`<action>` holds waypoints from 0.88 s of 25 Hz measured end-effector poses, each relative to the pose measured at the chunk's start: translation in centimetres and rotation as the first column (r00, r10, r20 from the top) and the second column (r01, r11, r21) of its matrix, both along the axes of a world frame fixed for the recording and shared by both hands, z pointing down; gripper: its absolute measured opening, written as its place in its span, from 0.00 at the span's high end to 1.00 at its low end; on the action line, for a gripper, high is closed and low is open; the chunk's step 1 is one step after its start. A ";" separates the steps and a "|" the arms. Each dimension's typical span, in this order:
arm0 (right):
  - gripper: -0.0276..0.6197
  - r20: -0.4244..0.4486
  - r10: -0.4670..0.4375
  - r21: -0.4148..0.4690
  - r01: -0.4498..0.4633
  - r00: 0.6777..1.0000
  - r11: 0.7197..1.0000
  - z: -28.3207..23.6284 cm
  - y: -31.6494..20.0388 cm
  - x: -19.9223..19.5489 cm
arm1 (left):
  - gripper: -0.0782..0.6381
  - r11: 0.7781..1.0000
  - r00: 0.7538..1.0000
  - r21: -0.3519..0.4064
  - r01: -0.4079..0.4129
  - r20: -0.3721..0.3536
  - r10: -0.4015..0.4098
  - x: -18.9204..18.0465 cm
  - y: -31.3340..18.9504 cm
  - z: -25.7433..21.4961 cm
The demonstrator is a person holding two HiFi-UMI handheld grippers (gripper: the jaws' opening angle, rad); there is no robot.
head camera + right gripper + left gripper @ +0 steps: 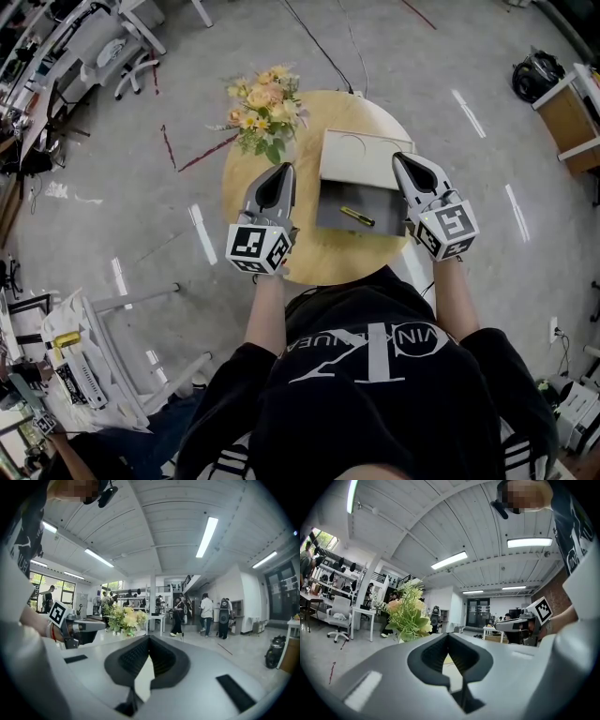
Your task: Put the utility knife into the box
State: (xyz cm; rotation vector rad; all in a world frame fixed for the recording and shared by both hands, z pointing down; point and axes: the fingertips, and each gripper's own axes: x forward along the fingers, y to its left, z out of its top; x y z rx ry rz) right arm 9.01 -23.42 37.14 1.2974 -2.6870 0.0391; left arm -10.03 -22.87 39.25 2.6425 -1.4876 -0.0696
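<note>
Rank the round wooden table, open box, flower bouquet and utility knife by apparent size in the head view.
1. round wooden table
2. open beige box
3. yellow-and-peach flower bouquet, close to the box's size, nearer the camera: unsure
4. yellow utility knife, inside the box

Yellow utility knife (356,216) lies diagonally inside the open box (334,208).

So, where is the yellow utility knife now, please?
In the head view, the yellow utility knife lies inside the open grey box on the round wooden table, nearer the right gripper.
</note>
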 end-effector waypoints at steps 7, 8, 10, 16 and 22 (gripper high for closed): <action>0.94 0.001 -0.005 -0.005 0.005 1.000 1.000 0.3 0.2 0.0 | 0.88 1.000 1.000 -0.004 -0.002 -0.002 0.002 0.2 -0.2 0.2; 0.94 0.002 -0.007 -0.006 0.007 1.000 1.000 0.4 0.2 0.0 | 0.88 1.000 1.000 -0.004 -0.003 -0.002 0.003 0.2 -0.2 0.3; 0.94 0.002 -0.011 -0.007 0.011 1.000 1.000 0.4 0.3 -0.1 | 0.88 1.000 1.000 -0.005 -0.006 -0.001 0.006 0.3 -0.2 0.2; 0.94 0.001 -0.007 -0.007 0.007 1.000 1.000 0.5 0.3 0.2 | 0.88 1.000 1.000 -0.012 -0.005 -0.003 0.005 0.4 -0.3 0.5; 0.94 0.004 -0.006 -0.009 0.006 1.000 1.000 0.6 0.3 0.4 | 0.88 1.000 1.000 -0.012 -0.002 -0.006 0.002 0.4 -0.3 0.4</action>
